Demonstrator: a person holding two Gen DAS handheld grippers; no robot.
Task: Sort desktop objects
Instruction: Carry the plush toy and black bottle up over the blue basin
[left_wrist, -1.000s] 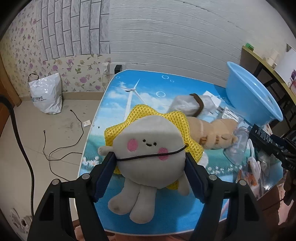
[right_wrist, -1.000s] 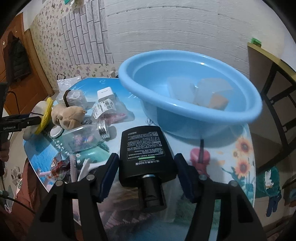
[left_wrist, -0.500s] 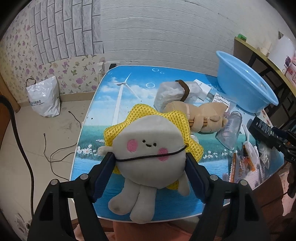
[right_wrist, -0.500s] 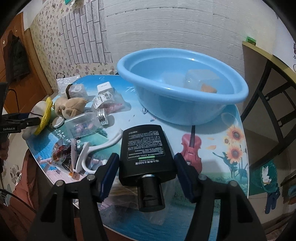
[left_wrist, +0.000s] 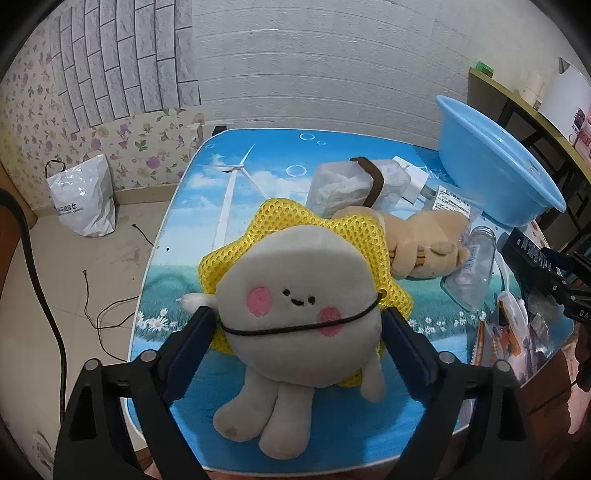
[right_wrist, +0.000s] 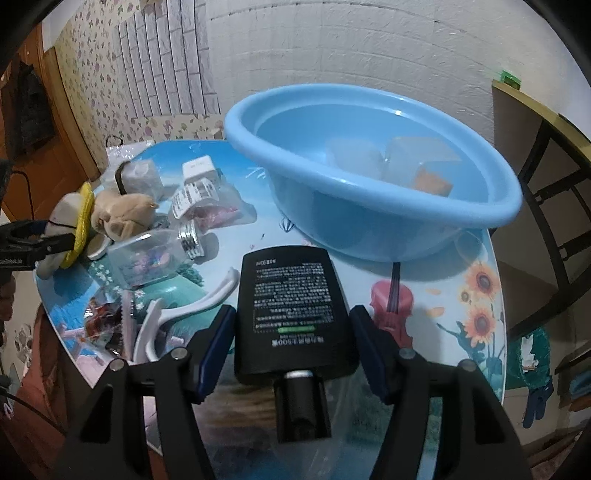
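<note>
Left view: left gripper opening, jaws wide, round plush toy between them above the table. Could drop and roll off the near edge.

Right view: right gripper opening around black bottle, blue basin ahead. Could slip out early.

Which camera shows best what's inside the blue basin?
The right wrist view: it looks into the blue basin, showing clear boxes inside. The left wrist view catches only its outer wall and rim at the right edge.
</note>
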